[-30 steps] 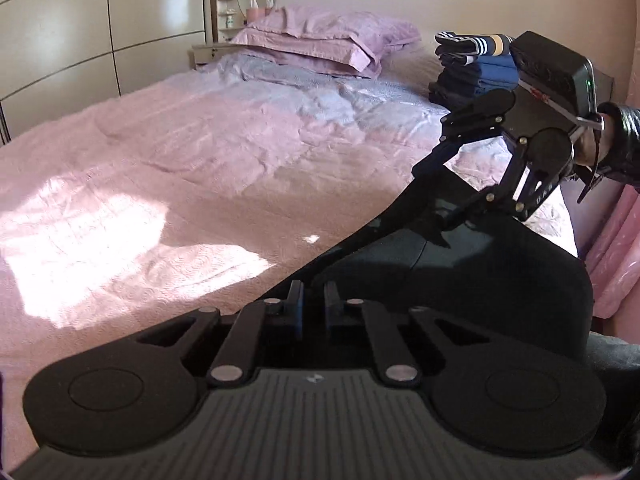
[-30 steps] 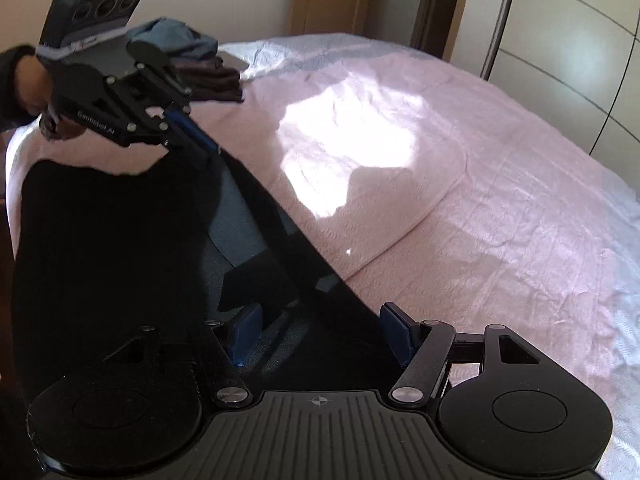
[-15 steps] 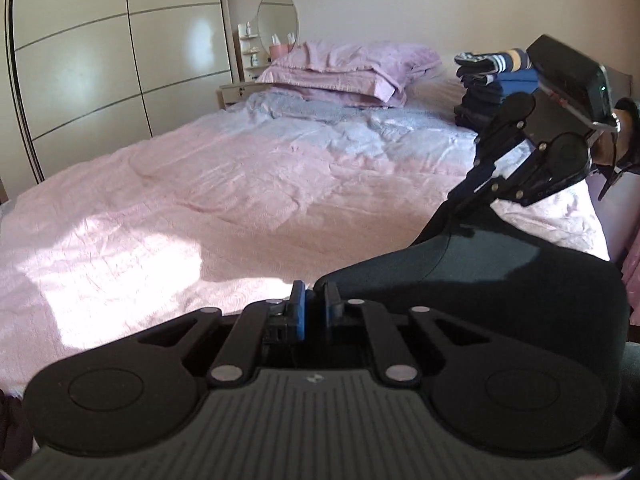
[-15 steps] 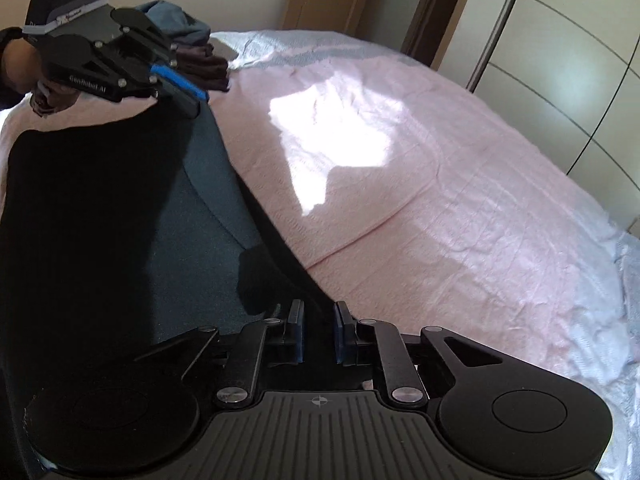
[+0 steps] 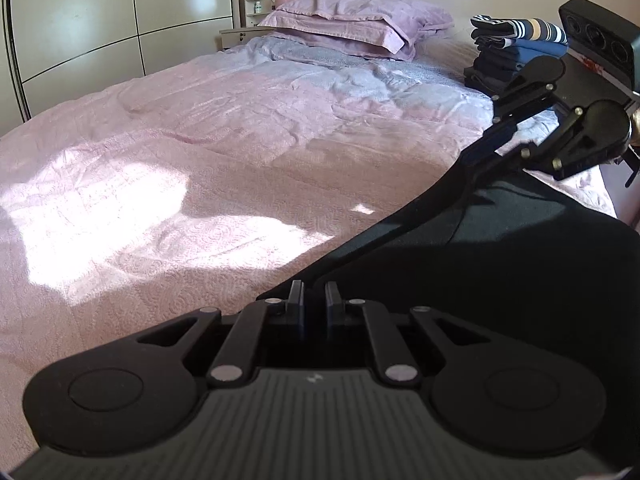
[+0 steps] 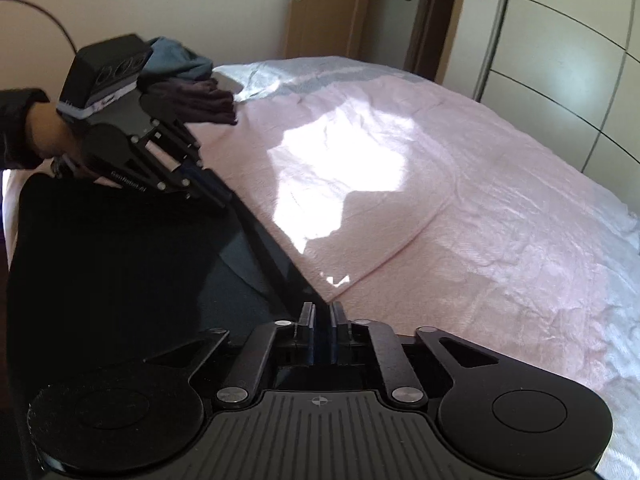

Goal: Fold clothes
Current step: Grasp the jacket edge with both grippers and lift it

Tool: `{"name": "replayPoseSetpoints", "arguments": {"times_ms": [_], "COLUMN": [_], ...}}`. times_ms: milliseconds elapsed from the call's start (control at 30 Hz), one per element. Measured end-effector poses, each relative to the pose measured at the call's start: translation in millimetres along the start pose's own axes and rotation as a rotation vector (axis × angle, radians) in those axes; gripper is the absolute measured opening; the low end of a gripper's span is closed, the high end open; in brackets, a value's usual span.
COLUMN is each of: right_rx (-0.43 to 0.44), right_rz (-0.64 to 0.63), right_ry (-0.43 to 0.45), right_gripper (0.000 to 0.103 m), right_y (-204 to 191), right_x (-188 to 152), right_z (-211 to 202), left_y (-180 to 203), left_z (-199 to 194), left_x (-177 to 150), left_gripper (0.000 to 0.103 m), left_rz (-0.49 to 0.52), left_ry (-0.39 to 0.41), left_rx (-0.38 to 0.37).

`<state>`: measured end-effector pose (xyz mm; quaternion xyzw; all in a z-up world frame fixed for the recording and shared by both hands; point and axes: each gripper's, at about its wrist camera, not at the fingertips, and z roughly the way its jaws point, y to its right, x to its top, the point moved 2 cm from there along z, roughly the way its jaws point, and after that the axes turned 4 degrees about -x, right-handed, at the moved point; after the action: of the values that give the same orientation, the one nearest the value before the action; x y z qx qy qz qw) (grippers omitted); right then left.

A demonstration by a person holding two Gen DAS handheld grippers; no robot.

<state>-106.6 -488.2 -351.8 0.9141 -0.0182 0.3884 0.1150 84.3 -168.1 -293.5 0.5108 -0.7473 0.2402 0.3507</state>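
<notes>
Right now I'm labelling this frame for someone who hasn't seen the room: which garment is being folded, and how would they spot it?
Start from the wide pink quilted bed. At its near edge, a dark, nearly black garment is held taut between the left gripper and right gripper, each shut on it. Unlike the folded clothes stacked by the lilac pillows, it is unfolded and lifted.

1. The left gripper (image 5: 314, 300) is matte black, with two round discs on a ribbed grey base and silver rivets on its linkage bars.
2. The right gripper (image 6: 322, 318) matches it, with blue-tinted pads (image 6: 307, 326).
3. Each carries a black camera box (image 6: 108, 70) with three lenses.
4. The person's sleeve (image 6: 18, 128) is black.
</notes>
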Motion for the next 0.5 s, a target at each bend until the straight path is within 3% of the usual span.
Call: {"name": "replayPoseSetpoints", "arguments": {"times_ms": [33, 200, 267, 367, 500], "right_rx": [0.006, 0.106, 0.114, 0.079, -0.029], "right_rz": [-0.023, 0.033, 0.054, 0.025, -0.052], "right_ry": [-0.014, -0.089, -0.099, -0.098, -0.031], "right_gripper": [0.058, 0.061, 0.038, 0.012, 0.007], "right_y": [-4, -3, 0, -1, -1], "right_x": [1, -7, -16, -16, 3], "right_z": [7, 26, 28, 20, -7], "left_y": [1, 8, 11, 17, 21], "left_z": [-3, -23, -29, -37, -46], "left_x": [0, 3, 5, 9, 23], "left_gripper": [0.008, 0.009, 0.008, 0.008, 0.008], "left_rz": [0.008, 0.039, 0.050, 0.066, 0.108], "left_ry": [0.008, 0.066, 0.090, 0.125, 0.168], "left_rx": [0.005, 0.032, 0.047, 0.069, 0.114]}}
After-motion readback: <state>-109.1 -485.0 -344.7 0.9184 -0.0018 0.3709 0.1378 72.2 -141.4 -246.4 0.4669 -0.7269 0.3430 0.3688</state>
